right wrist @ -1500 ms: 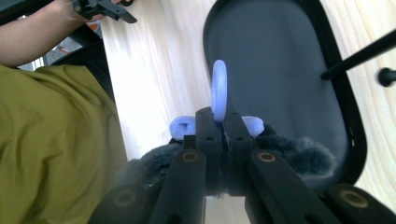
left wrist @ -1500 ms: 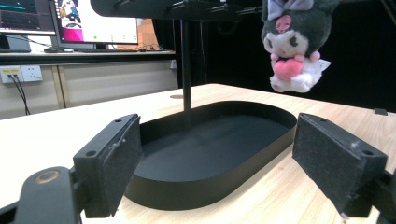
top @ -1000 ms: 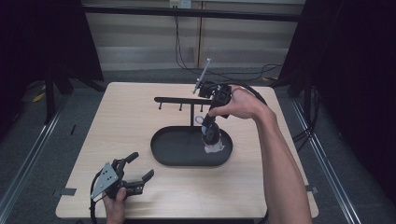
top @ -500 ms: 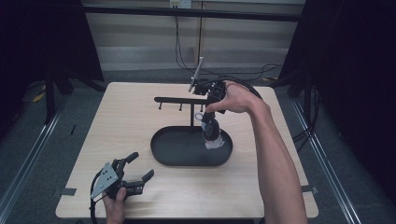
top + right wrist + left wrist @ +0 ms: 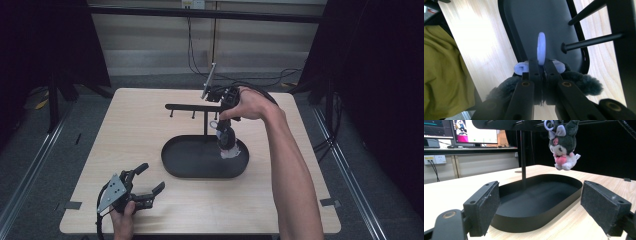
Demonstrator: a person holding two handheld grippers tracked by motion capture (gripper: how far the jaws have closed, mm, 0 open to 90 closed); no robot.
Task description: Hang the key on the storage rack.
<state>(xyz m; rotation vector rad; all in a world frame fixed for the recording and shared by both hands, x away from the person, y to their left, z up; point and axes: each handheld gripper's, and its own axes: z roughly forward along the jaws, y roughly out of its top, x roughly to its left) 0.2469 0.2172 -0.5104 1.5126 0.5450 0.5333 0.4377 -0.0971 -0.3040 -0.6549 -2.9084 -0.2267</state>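
1. Two jaws of our right gripper (image 5: pixel 541 65) pinch the pale ring (image 5: pixel 541 48) of the plush keychain (image 5: pixel 226 141), which has risen clear of the black tray (image 5: pixel 180 165) since a second ago.
2. We judge the ring is being brought to a peg (image 5: pixel 591 41) on the rack (image 5: pixel 192 107).
3. Its long axis hangs vertical, ring up, feet toward the tray.
4. Our left gripper (image 5: pixel 148 184) rests wide open on the table (image 5: pixel 130 130).
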